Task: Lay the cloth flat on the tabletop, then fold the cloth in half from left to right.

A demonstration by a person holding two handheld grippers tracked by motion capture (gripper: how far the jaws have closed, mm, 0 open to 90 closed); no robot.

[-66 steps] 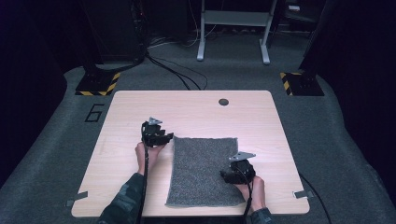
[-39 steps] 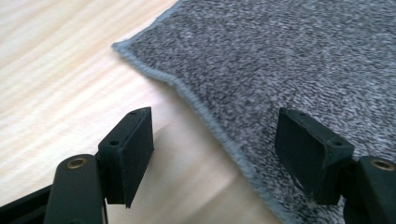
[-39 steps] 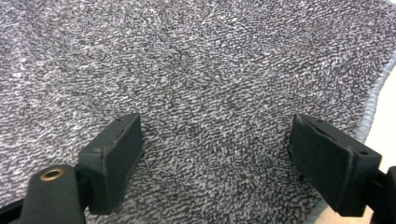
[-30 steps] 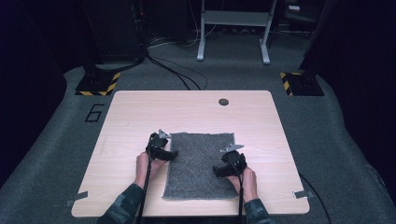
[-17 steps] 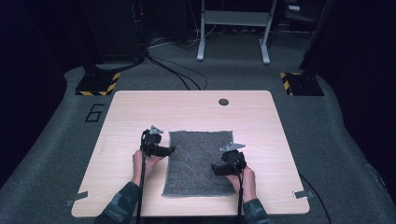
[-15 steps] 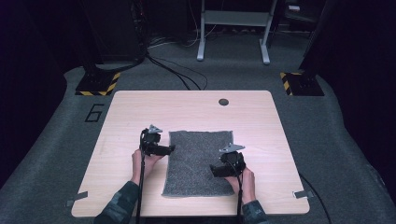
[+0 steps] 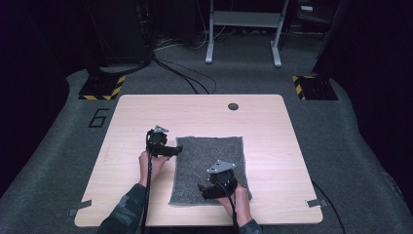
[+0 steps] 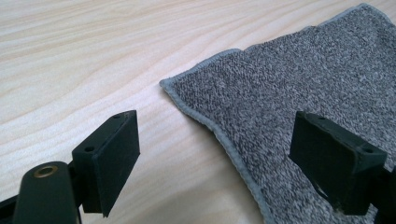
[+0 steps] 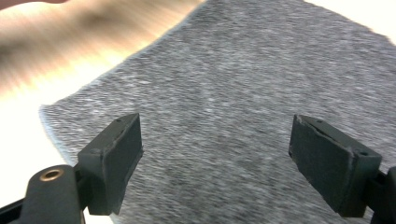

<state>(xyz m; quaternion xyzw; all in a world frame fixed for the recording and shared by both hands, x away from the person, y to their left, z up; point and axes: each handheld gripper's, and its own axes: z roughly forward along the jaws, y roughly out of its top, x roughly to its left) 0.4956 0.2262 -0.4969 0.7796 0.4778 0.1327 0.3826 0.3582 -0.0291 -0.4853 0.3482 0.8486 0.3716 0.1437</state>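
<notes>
The left tongs (image 7: 176,150) are spread wide, one jaw over bare wood and one over the cloth (image 7: 209,168), straddling its left hem near the far-left corner, seemingly lined up to nip that edge. The right tongs (image 7: 200,189) are spread too, hanging over the cloth's near part with nothing between the jaws. The cloth lies flat on the table (image 7: 272,141), toward its near edge, roughly midway across.
</notes>
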